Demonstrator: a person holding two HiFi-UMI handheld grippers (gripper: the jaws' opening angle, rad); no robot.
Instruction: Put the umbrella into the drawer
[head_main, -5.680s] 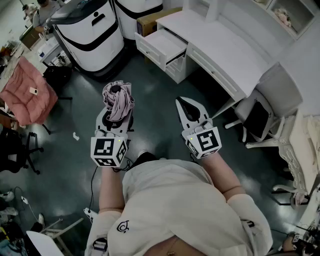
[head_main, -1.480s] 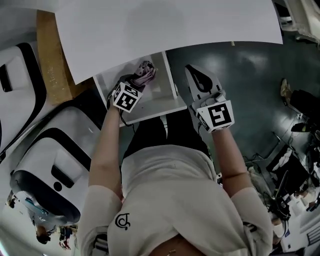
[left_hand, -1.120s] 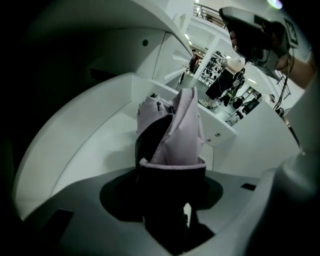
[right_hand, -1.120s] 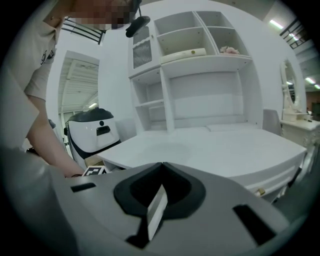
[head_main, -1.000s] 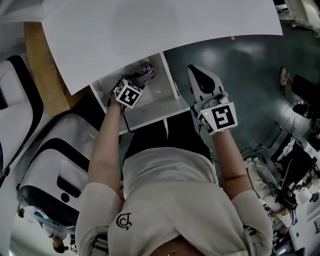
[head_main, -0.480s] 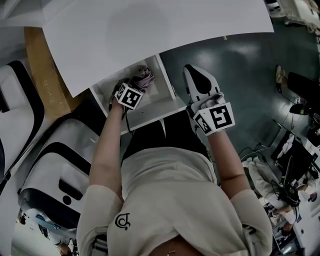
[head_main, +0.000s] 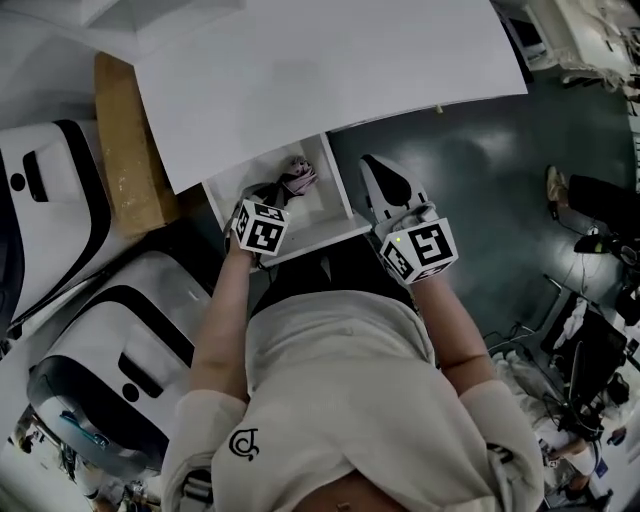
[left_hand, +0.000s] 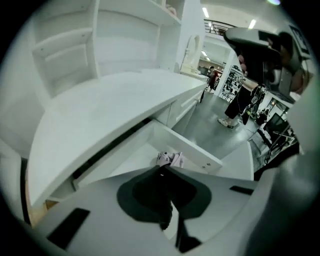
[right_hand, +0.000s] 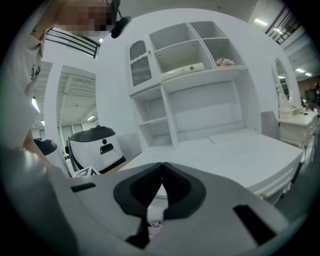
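Note:
The folded pink umbrella (head_main: 297, 178) lies inside the open white drawer (head_main: 338, 196), near its back right corner. My left gripper (head_main: 268, 193) hangs above the drawer's front half, clear of the umbrella. In the left gripper view the umbrella (left_hand: 170, 159) shows just past my left gripper (left_hand: 161, 170), whose jaws are closing with nothing between them, the tips touching. My right gripper (head_main: 372, 165) is held to the right of the drawer over the floor. Its tips meet in the right gripper view (right_hand: 161, 166) and it holds nothing.
The white desk top (head_main: 330, 70) overhangs the drawer's back. A wooden box (head_main: 125, 150) and white-and-black machines (head_main: 110, 330) stand left of the drawer. White shelving (right_hand: 200, 45) rises behind the desk. Dark floor (head_main: 480, 180) lies to the right.
My left gripper let go of the umbrella, rose out of the drawer and drew back toward its front. The umbrella stays in the drawer. My right gripper rose a little.

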